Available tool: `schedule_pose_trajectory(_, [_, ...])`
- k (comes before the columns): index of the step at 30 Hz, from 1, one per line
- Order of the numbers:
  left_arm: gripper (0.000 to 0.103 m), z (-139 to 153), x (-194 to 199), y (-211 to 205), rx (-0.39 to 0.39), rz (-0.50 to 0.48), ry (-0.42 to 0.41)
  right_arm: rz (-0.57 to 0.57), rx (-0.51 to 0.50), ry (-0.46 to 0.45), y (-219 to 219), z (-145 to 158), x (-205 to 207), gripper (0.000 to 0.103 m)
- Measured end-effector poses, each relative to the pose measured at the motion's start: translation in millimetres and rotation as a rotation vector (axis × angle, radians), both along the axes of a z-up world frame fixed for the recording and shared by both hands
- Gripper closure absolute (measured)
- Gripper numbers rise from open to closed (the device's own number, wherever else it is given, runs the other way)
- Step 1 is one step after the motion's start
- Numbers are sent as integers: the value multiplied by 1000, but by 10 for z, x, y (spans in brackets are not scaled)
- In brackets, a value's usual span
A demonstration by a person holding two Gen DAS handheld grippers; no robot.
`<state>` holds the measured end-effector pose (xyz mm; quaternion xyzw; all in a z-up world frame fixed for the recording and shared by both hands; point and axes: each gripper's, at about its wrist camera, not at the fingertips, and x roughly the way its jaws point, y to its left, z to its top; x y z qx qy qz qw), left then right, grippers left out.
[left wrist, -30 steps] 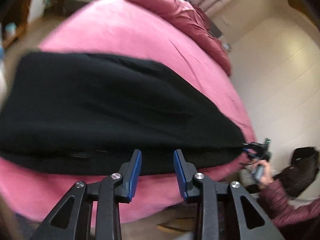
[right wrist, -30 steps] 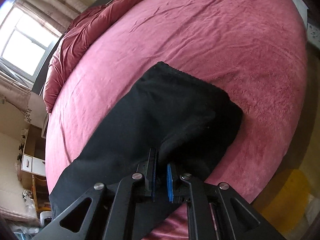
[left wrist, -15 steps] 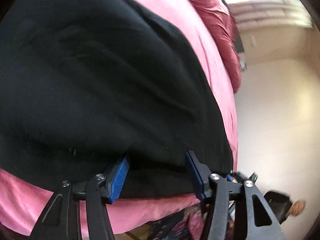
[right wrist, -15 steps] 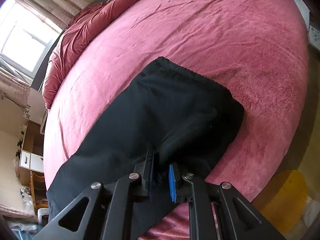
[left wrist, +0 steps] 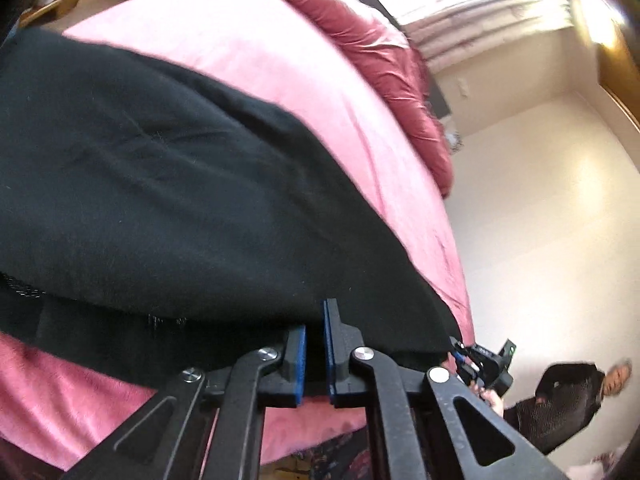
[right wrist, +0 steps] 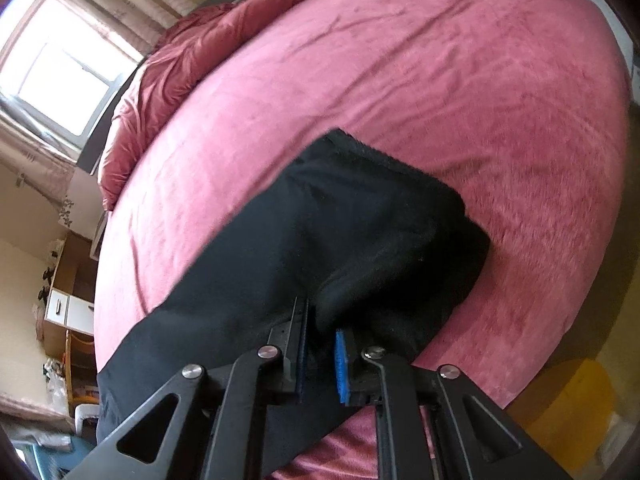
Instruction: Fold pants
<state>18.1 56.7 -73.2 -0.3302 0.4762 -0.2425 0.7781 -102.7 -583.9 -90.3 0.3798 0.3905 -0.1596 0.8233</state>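
Pinching one pair of black pants [left wrist: 168, 184] at the near edge of the pink bed [right wrist: 460, 92]: left gripper [left wrist: 316, 344] and right gripper [right wrist: 322, 344] both clenched on cloth.

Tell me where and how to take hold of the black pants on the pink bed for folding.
Pinch the near edge of the black pants at two spots, coming in low from the bed's front side. That edge lies closest and is thin enough to pinch; both tools, left and right, already clamp it.

Bed [right wrist: 460, 80] under a pink plush cover, lightly creased. Black pants [right wrist: 320, 248] spread flat across the near part, one end by the near edge, folded edge doubled there. Bunched dark-red quilt [right wrist: 180, 52] heaped at the far end, toward the window.
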Motion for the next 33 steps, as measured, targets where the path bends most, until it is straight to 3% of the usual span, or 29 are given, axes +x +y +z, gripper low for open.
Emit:
schedule_pose_trajectory(4, [96,16,-141,199,16,-33,-4,25,-41,-6,11,80,-95,93])
schedule_pose_trajectory(9, [96,-173,-175,249,22,-39,78,-17,-15,18,-37,-97,-224,94])
schedule_pose_trajectory(14, [96,-114,-149,167,37,-65,63,-4,-71,-58,-34,101,-343,95])
schedule_pose_trajectory(16, [96,-197,-153,153,51,-83,104,0,-102,36,-116,-13,-275,95])
schedule_pose_trajectory(19, [96,-339,-149,83,82,-101,156,-19,-50,56,-200,-190,-238,94])
schedule_pose_trajectory(22, [96,-418,-106,29,95,-102,190,-84,38,4,-274,-249,-323,93])
schedule_pose_trajectory(23, [96,-418,-107,61,98,-104,189,-91,47,-5,-282,-255,-334,91])
schedule_pose_trajectory(26, [93,-384,-104,14,130,-122,180,-132,99,-34,-365,-246,-394,68])
schedule_pose_trajectory(31, [76,-295,-209,-1,242,-165,219,-159,60,-9,-418,-125,-460,67])
schedule_pose_trajectory(33, [75,-247,-291,69,255,-187,229,-167,9,25,-355,-32,-476,55])
